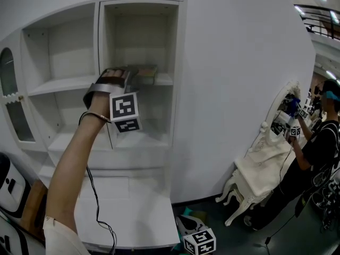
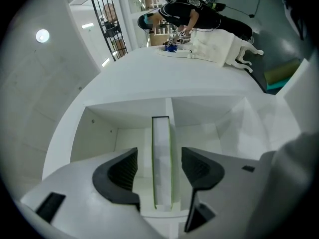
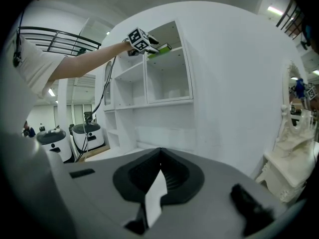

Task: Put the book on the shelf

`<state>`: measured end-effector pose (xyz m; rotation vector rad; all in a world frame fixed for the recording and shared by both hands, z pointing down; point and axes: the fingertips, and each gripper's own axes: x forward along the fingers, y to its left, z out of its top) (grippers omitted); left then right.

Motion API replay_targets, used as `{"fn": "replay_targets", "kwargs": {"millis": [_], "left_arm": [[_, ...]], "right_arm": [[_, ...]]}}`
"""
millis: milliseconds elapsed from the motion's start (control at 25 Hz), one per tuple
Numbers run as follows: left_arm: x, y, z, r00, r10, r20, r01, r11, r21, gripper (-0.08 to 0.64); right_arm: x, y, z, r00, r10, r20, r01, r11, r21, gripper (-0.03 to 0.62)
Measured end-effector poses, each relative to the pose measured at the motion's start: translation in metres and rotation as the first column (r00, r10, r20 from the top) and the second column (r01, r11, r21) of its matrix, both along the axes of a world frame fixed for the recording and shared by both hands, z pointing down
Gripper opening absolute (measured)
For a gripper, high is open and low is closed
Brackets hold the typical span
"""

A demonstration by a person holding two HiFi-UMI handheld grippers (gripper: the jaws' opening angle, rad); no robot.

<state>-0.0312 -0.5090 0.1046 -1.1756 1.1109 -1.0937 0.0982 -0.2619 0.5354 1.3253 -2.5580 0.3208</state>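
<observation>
The book (image 1: 146, 73) lies flat on the upper shelf board (image 1: 163, 80) of the white cabinet's right compartment. My left gripper (image 1: 129, 78) reaches level into that compartment. In the left gripper view the book (image 2: 161, 131) shows its green-edged white page side between the dark pads (image 2: 122, 171). The left gripper (image 2: 159, 152) is open, with a gap on each side of the book. From the right gripper view the book (image 3: 162, 48) is a small green strip beside the outstretched arm. The right gripper (image 3: 159, 157) hangs low, away from the cabinet, with its jaws shut on nothing.
The cabinet has more open compartments to the left (image 1: 64, 57) and a broad lower ledge (image 1: 133, 211). A white ornate dressing table (image 1: 257, 166) with a mirror stands at the right, and a person in black (image 1: 319, 142) works at it. Black-and-white equipment (image 1: 11, 187) sits at the bottom left.
</observation>
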Motion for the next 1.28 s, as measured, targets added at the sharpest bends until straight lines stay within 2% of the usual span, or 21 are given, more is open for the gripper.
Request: {"fn": "replay_targets", "kwargs": {"millis": [160, 360, 560, 920, 1040, 1160, 1280], "left_arm": [[-0.001, 0.018, 0.004, 1.000, 0.019, -0.002, -0.019, 1.000, 0.010, 0.262], [-0.008, 0.035, 0.010, 0.999, 0.035, -0.009, -0.035, 0.998, 0.045, 0.178], [-0.018, 0.042, 0.021, 1.000, 0.018, -0.003, -0.017, 0.998, 0.057, 0.141], [-0.017, 0.055, 0.028, 0.999, 0.052, 0.001, -0.051, 0.992, 0.114, 0.015], [-0.016, 0.057, 0.034, 0.997, 0.066, -0.037, -0.063, 0.994, 0.091, 0.011], [-0.015, 0.060, 0.042, 0.987, 0.100, -0.124, -0.095, 0.995, 0.042, 0.009], [-0.014, 0.064, 0.055, 0.967, 0.133, -0.218, -0.138, 0.990, -0.004, 0.009]], "right_arm": [[-0.004, 0.007, -0.001, 1.000, -0.010, -0.011, 0.010, 1.000, 0.004, 0.013], [-0.012, 0.014, 0.001, 0.999, -0.033, -0.024, 0.033, 0.999, 0.019, 0.012], [-0.019, 0.021, -0.002, 0.998, -0.048, -0.034, 0.049, 0.999, 0.017, 0.012], [-0.024, 0.026, -0.004, 0.997, -0.066, -0.043, 0.067, 0.998, 0.021, 0.012], [-0.024, 0.028, -0.004, 0.997, -0.067, -0.044, 0.068, 0.997, 0.024, 0.013], [-0.022, 0.029, -0.005, 0.997, -0.064, -0.038, 0.065, 0.998, 0.025, 0.012], [-0.021, 0.030, -0.005, 0.998, -0.062, -0.031, 0.062, 0.998, 0.026, 0.013]]}}
